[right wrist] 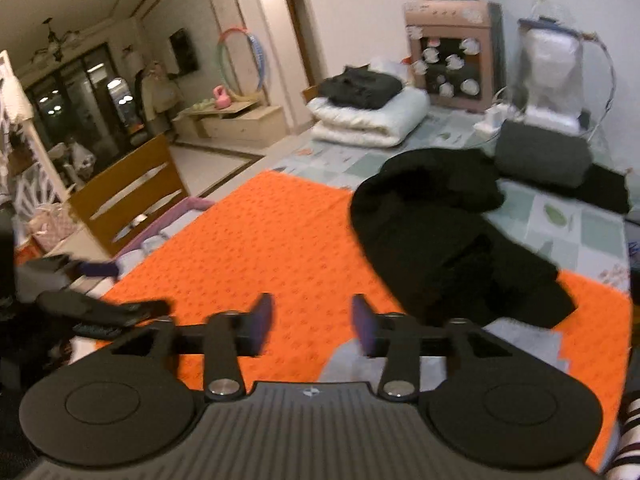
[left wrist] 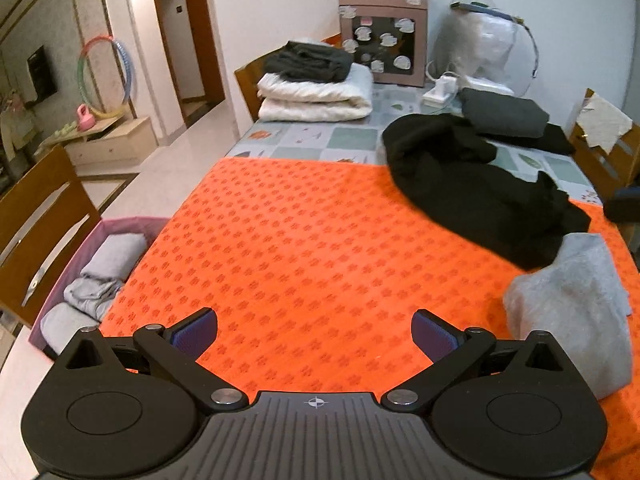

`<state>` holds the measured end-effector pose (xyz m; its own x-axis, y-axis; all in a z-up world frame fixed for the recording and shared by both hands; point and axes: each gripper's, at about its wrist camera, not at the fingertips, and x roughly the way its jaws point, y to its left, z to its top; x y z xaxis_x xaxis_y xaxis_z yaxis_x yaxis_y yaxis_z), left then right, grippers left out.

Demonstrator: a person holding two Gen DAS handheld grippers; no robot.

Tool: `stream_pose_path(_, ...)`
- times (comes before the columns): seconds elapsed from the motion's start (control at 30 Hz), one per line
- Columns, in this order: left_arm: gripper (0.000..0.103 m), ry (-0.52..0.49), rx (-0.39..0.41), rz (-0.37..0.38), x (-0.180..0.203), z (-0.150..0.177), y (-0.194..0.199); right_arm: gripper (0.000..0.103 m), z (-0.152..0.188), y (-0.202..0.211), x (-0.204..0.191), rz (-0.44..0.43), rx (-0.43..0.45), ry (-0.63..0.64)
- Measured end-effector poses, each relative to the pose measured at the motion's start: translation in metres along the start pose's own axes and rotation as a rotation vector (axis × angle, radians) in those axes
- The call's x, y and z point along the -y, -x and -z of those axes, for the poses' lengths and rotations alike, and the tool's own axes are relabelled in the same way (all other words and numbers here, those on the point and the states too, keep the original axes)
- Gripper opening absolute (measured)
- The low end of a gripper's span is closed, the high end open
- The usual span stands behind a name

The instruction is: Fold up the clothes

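Observation:
An orange patterned cloth [left wrist: 312, 236] covers the near half of the table; it also shows in the right wrist view [right wrist: 260, 240]. A crumpled black garment [left wrist: 472, 184] lies at its far right, seen too in the right wrist view [right wrist: 440, 232]. A grey garment [left wrist: 576, 308] lies bunched at the near right; in the right wrist view it [right wrist: 520, 340] lies just beyond my right gripper. My left gripper [left wrist: 314, 332] is open and empty above the orange cloth. My right gripper [right wrist: 314, 320] is open and empty, close above the grey garment's edge.
A pink basket [left wrist: 100, 276] with folded grey clothes stands left of the table. A folded white quilt [left wrist: 316, 96] with dark clothes on top, a pink box [left wrist: 382, 32], a plastic-wrapped bag [left wrist: 488, 44] and folded dark garments [left wrist: 504, 114] sit at the far end. Wooden chairs [left wrist: 36, 224] flank the table.

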<state>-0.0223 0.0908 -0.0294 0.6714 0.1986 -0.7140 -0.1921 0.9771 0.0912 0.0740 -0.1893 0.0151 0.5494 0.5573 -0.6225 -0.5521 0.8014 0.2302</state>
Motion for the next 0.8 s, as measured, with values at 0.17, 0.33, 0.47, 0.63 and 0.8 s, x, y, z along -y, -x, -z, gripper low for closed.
stream_pose_path(0.17,0.103,0.000,-0.012,0.001,-0.012,-0.002,-0.010,0.085,-0.006,-0.031,0.036,0.153,-0.031,-0.009)
stream_pose_path(0.33,0.103,-0.024,-0.010,0.010,-0.014,-0.011,-0.021,0.089,0.002,-0.093,0.064,0.266,-0.124,0.025)
stream_pose_path(0.47,0.103,-0.051,-0.021,0.023,-0.011,-0.017,-0.033,0.090,0.013,-0.140,0.057,0.302,-0.213,0.164)
stream_pose_path(0.63,0.103,-0.083,-0.045,0.044,-0.002,-0.021,-0.051,0.089,0.021,-0.184,0.051,0.323,-0.286,0.310)
stream_pose_path(0.8,0.103,-0.098,-0.074,0.060,0.008,-0.026,-0.067,0.081,0.016,-0.198,0.062,0.300,-0.286,0.336)
